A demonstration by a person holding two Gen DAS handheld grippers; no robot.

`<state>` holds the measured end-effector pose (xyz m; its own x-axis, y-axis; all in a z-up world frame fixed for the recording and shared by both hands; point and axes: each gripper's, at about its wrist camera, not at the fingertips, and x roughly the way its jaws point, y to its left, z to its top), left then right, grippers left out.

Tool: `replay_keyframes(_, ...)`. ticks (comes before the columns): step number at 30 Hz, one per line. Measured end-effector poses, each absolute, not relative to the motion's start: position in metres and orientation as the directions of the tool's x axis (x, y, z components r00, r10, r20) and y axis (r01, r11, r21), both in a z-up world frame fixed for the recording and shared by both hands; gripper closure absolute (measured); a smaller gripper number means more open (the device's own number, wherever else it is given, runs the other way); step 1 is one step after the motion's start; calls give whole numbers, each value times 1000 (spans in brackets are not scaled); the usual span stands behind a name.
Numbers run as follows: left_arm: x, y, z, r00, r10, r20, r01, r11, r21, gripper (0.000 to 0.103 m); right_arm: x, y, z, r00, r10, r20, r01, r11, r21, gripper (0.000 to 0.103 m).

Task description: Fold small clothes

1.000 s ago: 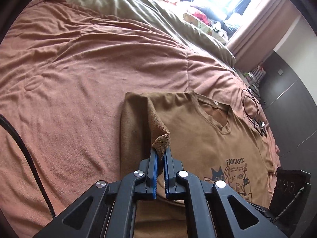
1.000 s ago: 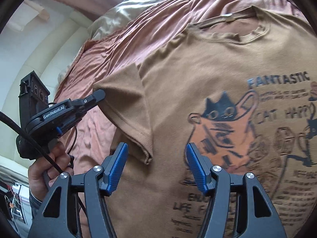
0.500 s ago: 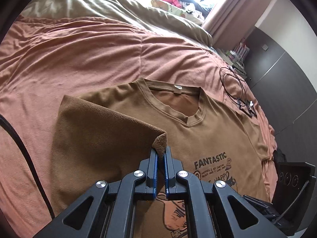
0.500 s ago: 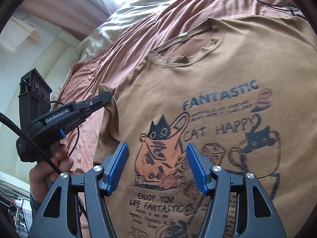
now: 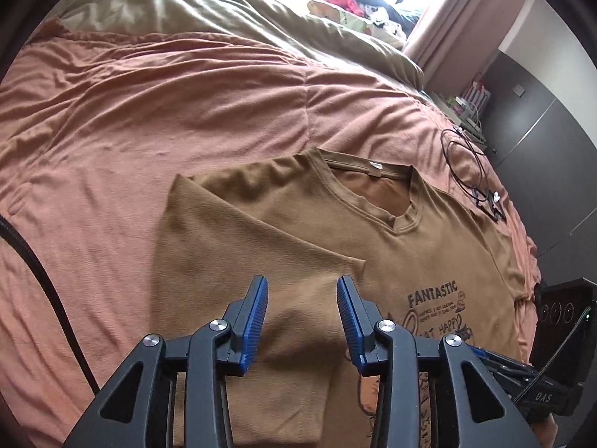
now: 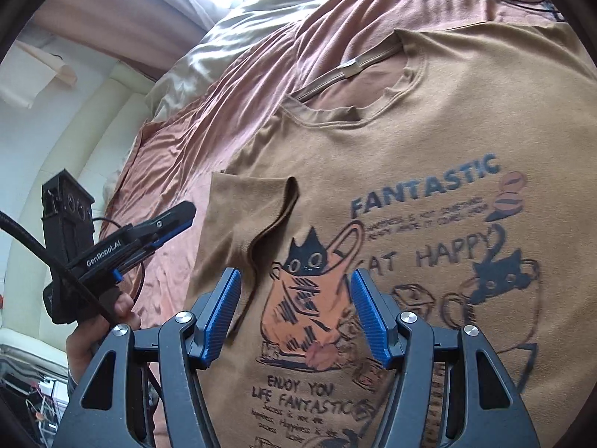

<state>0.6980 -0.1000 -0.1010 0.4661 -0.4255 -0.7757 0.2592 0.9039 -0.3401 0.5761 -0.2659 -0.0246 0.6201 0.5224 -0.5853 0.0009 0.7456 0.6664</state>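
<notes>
A brown T-shirt [image 5: 429, 246] with a cat print lies face up on the bed, also seen as the T-shirt [image 6: 429, 130] in the right wrist view. Its left sleeve [image 5: 261, 261] is folded inward over the chest and lies flat. My left gripper [image 5: 301, 298] hovers over that folded sleeve; its jaws are opening and nothing is between them. From the right wrist view the left gripper [image 6: 179, 216] sits at the shirt's left edge, held by a hand [image 6: 93, 336]. My right gripper [image 6: 294, 291] stands open above the cat print [image 6: 306, 298], holding nothing.
The bed is covered by a rust-coloured blanket [image 5: 149, 119] with an olive duvet [image 5: 231, 18] beyond it. A black cable with earphones [image 5: 474, 179] lies on the blanket right of the collar. A dark wall and curtain stand at the right.
My left gripper carried the sleeve corner inward over the shirt, then let go; the sleeve now lies flat. The right gripper drifted over the print, still open.
</notes>
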Motion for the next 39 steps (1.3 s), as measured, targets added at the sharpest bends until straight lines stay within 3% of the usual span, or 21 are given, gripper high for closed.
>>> replay_keyframes(11, 701, -31, -128, 475, -352, -807, 182, 936, -301, 62, 635, -236, -47, 580, 554, -597, 18, 725, 689, 44)
replay_keyframes(19, 713, -21, -155, 449, -348, -823, 187, 937, -294, 62, 671, -221, -54, 581, 508, -636, 49, 758, 651, 61)
replay_keyframes(22, 723, -23, -160, 449, -347, -823, 197, 937, -287, 62, 684, -217, -55, 583, 504, -637, 49, 761, 647, 71)
replay_keyframes(24, 729, -24, -162, 454, -341, -823, 198, 939, -279, 62, 693, -216, -55, 579, 490, -652, 51, 776, 629, 92)
replay_keyframes(26, 737, -26, -164, 458, -334, -824, 199, 942, -271, 62, 701, -213, -53, 576, 476, -665, 37, 797, 603, 102)
replay_keyframes(39, 783, -40, -158, 494, -306, -814, 201, 951, -236, 62, 701, -196, -44, 615, 405, -677, 2, 857, 514, 102)
